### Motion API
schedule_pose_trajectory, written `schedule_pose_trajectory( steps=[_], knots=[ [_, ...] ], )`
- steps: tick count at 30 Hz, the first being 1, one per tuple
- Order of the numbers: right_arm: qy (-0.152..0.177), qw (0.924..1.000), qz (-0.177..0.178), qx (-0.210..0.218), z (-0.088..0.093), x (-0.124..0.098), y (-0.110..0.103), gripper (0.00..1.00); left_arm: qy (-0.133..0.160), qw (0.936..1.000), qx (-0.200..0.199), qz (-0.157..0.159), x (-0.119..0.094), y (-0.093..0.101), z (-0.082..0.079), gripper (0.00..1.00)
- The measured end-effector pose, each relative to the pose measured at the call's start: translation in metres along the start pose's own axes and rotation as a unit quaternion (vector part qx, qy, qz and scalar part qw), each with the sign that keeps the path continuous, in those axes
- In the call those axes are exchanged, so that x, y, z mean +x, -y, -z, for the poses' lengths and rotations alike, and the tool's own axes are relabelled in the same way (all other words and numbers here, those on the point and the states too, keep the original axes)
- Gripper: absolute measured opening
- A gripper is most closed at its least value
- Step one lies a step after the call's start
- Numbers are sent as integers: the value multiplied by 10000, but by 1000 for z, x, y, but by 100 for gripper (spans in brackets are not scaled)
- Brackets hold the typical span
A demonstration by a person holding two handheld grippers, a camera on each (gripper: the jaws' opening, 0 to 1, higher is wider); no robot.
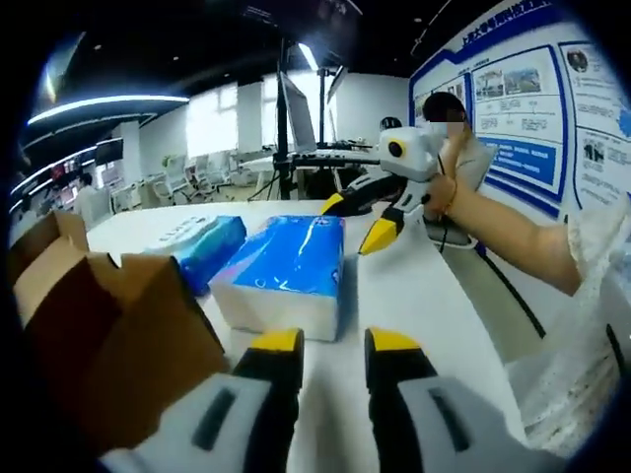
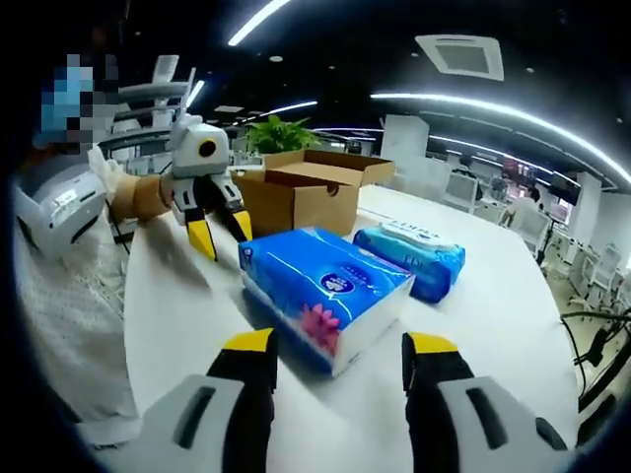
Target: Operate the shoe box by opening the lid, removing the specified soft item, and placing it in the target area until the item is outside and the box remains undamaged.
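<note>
An open brown cardboard shoe box [image 1: 99, 335] [image 2: 306, 192] stands on the white table [image 1: 414, 296] [image 2: 187, 315], flaps up. Beside it lies a blue soft tissue pack [image 1: 286, 271] [image 2: 325, 286], with a smaller blue wipes pack [image 1: 202, 246] [image 2: 414, 256] behind it. My left gripper [image 1: 335, 345] is open just short of the tissue pack's near end, touching nothing. From the right gripper view it hangs open [image 2: 219, 232] between box and pack. My right gripper [image 2: 338, 345] is open in front of the pack's other end, and it hovers open [image 1: 357, 219] above that corner.
A person's arm and white lace sleeve [image 1: 552, 325] [image 2: 69, 325] run along the table edge. Blue wall posters [image 1: 513, 99] stand behind. Desks, chairs and a green plant [image 2: 281, 133] fill the office beyond the table.
</note>
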State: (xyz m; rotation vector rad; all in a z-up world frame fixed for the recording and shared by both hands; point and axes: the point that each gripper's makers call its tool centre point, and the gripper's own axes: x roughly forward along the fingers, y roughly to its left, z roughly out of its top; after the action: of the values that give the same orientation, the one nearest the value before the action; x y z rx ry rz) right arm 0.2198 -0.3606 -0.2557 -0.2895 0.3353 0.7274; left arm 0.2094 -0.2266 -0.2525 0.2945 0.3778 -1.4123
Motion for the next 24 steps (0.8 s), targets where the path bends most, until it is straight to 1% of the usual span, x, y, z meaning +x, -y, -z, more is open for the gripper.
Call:
schedule_pose_trajectory(
  steps=[2, 4, 6, 8, 9, 10, 14, 18, 24],
  knots=[
    [-34, 10000, -36, -24, 2, 5, -2, 52, 3, 10000, 48, -65, 2, -2, -2, 25],
    [0, 10000, -93, -27, 1, 7, -4, 51, -1, 9999, 66, -79, 5, -3, -3, 25],
    [25, 9999, -148, -29, 0, 9, -7, 47, 4, 10000, 41, -63, 10, -2, -5, 25],
    [15, 9998, -171, -123, 0, 10, -9, 39, -3, 9999, 76, -68, 13, -1, -6, 24],
    [7, 9997, -146, -179, 0, 11, -8, 38, -30, 9999, 131, -82, 14, -1, -6, 23],
    [-18, 9997, -74, -251, 0, 11, -6, 38, -37, 9998, 188, -101, 14, -1, -6, 23],
    [-21, 9998, -22, -195, 1, 9, -4, 37, -57, 9997, 223, -123, 14, -2, -5, 20],
    [-58, 9997, 75, -215, 2, 9, -1, 34, -66, 9995, 230, -223, 16, -5, -7, 18],
    [-125, 9995, 227, -159, 4, 12, 3, 35, -73, 9993, 241, -268, 21, -9, -9, 18]
  ],
)
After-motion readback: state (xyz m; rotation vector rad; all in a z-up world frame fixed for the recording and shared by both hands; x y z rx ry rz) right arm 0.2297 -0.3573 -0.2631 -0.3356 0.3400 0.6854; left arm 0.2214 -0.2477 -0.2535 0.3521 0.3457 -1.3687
